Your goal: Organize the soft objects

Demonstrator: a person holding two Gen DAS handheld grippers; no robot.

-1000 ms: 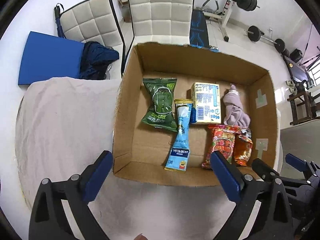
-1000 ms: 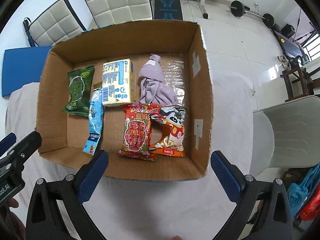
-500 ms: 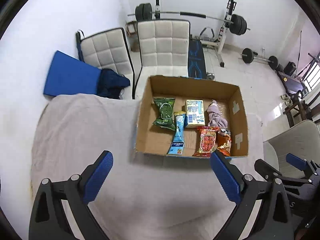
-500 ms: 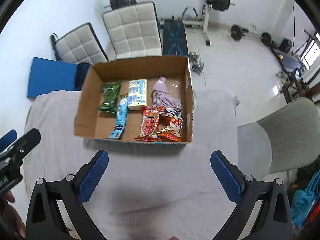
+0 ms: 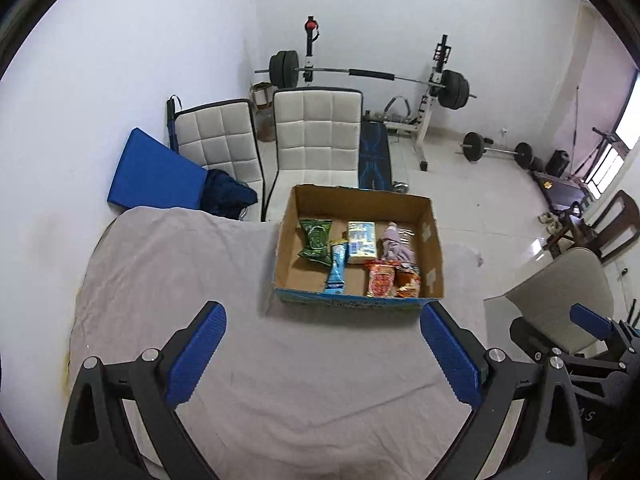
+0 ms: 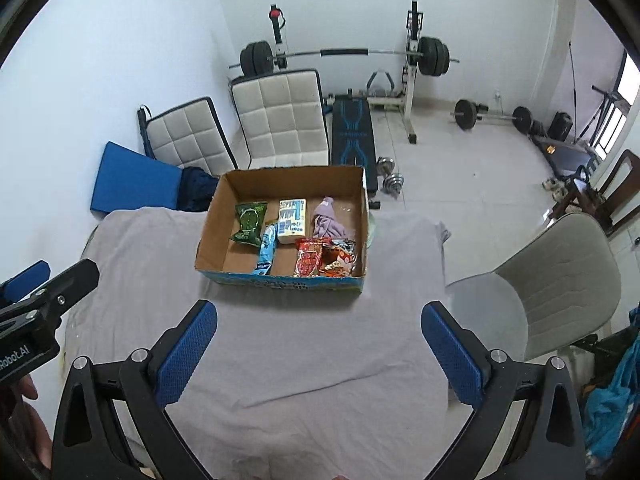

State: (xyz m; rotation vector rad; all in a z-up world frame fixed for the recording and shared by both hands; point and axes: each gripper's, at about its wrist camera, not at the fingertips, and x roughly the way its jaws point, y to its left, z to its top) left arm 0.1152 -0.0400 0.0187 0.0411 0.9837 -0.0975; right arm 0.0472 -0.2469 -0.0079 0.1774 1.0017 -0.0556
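An open cardboard box stands on the far part of a cloth-covered table. Inside lie a green snack bag, a light blue stick pack, a yellow packet, a lilac cloth, a red snack bag and an orange snack bag. My left gripper and right gripper are both open and empty, high above the near part of the table, well back from the box.
The grey tablecloth covers the table. Two white padded chairs stand behind it, with a blue cushion at the left. A beige chair stands at the right. A barbell rack and weights are farther back.
Both grippers have pulled back and up from just over the box, so the box looks much smaller and the room has come into view. Both stay open and empty.
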